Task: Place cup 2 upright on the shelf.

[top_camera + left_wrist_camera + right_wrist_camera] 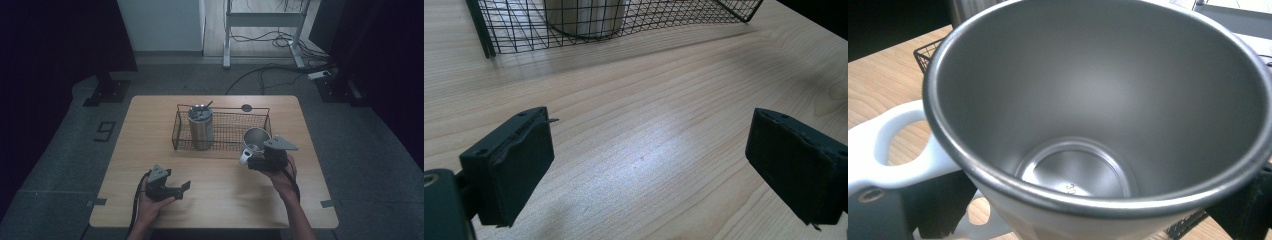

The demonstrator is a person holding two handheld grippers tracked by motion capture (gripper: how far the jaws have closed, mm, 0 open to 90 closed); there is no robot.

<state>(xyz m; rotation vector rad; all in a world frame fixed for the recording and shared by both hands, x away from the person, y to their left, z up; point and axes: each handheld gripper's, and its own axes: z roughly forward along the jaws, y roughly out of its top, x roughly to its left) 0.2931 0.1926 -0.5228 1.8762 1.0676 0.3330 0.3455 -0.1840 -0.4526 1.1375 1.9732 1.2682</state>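
Left gripper (184, 187): held in the person's left hand (145, 202) near the front left of the tabletop (150, 130), low over the wood, pointing right and slightly away from the person.
Left jaws: wide apart with nothing between them; in the left gripper view bare wood grain shows in the gap between the two black pads.
Tumbler (200, 127): a tall metal cup with a lid, standing upright in the left part of the wire basket (222, 131); a dark straw-like stick leans out of its top.
Wire basket: black mesh, on the far middle of the tabletop; its near wall and the tumbler's base show at the top of the left gripper view (589, 20).
Steel cup (256, 140): the thing in hand, a metal mug with a white handle (245, 157), held at the basket's front right corner. It is tilted, its open mouth facing up and toward the person. Whether its base touches the tabletop I cannot tell.
Cup inside: in the right gripper view the mouth (1098, 100) is close up, the interior empty, a ring at the bottom, the white handle (888, 150) at the left.
Right gripper (260, 162): held in the person's right hand (282, 175), just right of the cup.
Right jaws: clamped on the steel cup, low on its body beside the handle.
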